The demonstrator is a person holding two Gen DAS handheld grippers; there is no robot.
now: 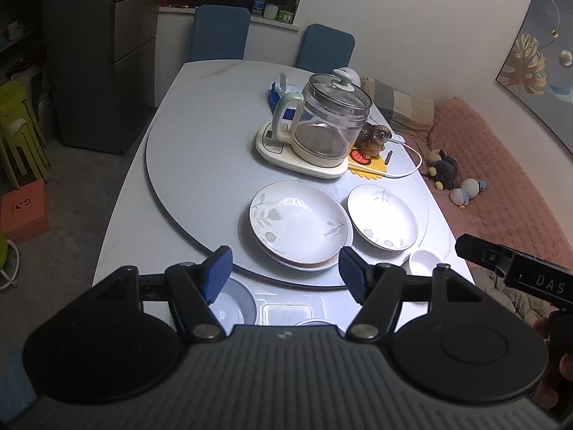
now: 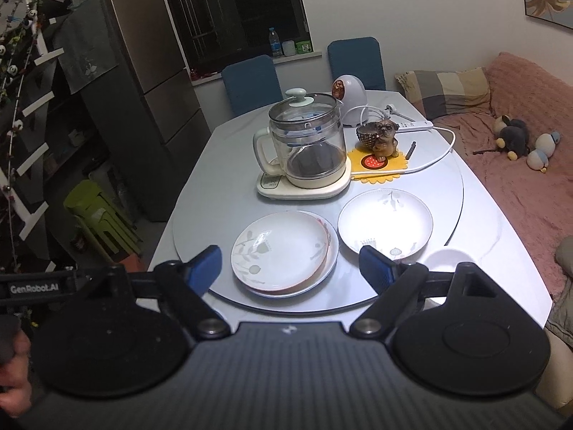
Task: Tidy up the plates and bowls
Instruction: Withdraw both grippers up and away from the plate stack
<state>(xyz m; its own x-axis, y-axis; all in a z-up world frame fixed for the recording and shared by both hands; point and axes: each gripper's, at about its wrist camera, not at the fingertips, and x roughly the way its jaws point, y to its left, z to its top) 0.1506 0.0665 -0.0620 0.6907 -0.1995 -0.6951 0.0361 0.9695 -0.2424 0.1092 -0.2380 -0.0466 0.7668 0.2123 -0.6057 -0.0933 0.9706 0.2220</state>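
Left gripper point(image 1: 285, 274): jaws stand wide apart, nothing between the blue pads. Right gripper point(image 2: 289, 269): jaws likewise spread, nothing held. Both hang above the near edge of the counter point(image 2: 200, 165), angled down toward the dishes.

Dishes sit on the round turntable point(image 1: 186, 165) set into the counter top:
- Plate stack point(image 2: 284, 251), near side, left of centre: 2 plates. The top plate is white with a grey leaf pattern; the lower plate shows a red rim and sticks out on the near right.
- Bowl point(image 2: 385, 220), just right of the stack and apart from it: white, with a grey sprig pattern, upright.
- Small white cup point(image 1: 424, 261), near right, off the turntable edge; the right gripper partly hides it in the right wrist view.

Farther back on the turntable: glass kettle point(image 2: 304, 143) with pale lid on its cream base, upright. To its right, a dog figurine point(image 2: 385, 136) on a yellow mat point(image 2: 379, 170). A white cord point(image 2: 440, 150) runs across the mat's right side.

In the left wrist view, clear containers point(image 1: 283, 313) lie on the counter's near edge, below the jaws, partly hidden.

2 blue chairs point(image 2: 250, 79) stand at the far end. A pink-covered sofa point(image 2: 519, 186) lies to the right, with soft toys on it.
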